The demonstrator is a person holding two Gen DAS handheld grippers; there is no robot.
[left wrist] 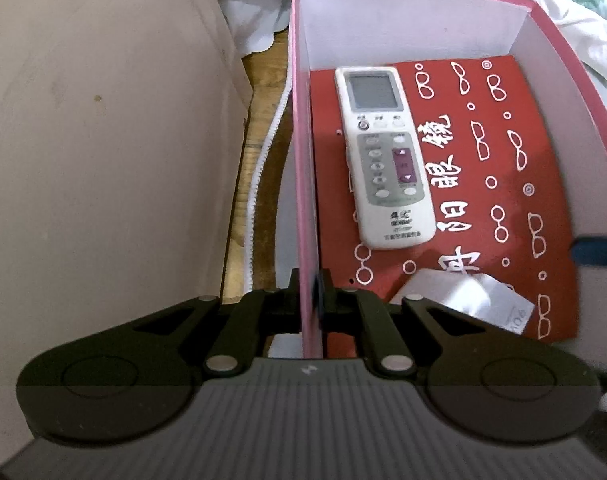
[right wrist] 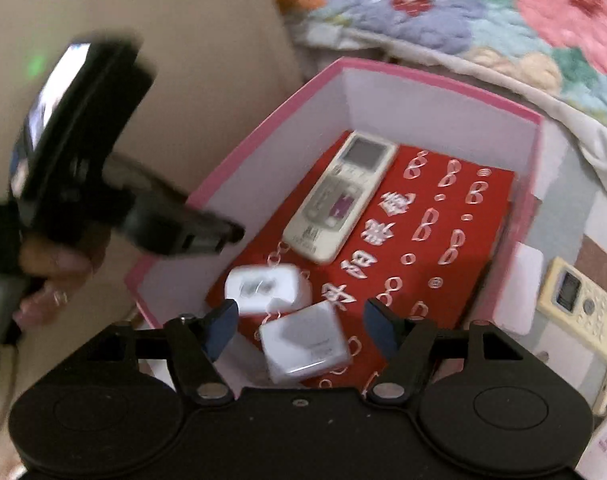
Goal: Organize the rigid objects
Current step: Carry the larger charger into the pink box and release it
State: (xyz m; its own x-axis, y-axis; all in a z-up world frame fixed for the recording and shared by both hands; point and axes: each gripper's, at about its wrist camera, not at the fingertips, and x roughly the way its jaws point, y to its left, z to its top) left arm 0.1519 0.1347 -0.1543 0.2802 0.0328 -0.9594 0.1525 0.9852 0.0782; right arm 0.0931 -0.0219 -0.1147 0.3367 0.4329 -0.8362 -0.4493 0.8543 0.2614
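Observation:
A pink box (left wrist: pixel 299 160) with white inner walls holds a red glasses case (left wrist: pixel 503 184) printed with white spectacles. A white remote (left wrist: pixel 383 156) lies on the case, and a white adapter (left wrist: pixel 463 300) rests at its near end. My left gripper (left wrist: pixel 309 296) is shut on the box's left wall. In the right wrist view, my right gripper (right wrist: pixel 301 328) hovers open over the box (right wrist: pixel 263 120), with two white adapters (right wrist: pixel 267 288) (right wrist: pixel 303 340) below its blue pads. Nothing is pinched between them. The remote (right wrist: pixel 339 196) lies further in. The left gripper (right wrist: pixel 223 236) shows on the wall, held by a hand (right wrist: pixel 51 272).
A cream remote (right wrist: pixel 583 308) lies outside the box to the right. A floral quilt (right wrist: pixel 503 12) fills the far side. A beige panel (left wrist: pixel 103 160) stands left of the box, across a strip of wood (left wrist: pixel 259 120) with a white zipper edge (left wrist: pixel 263 168).

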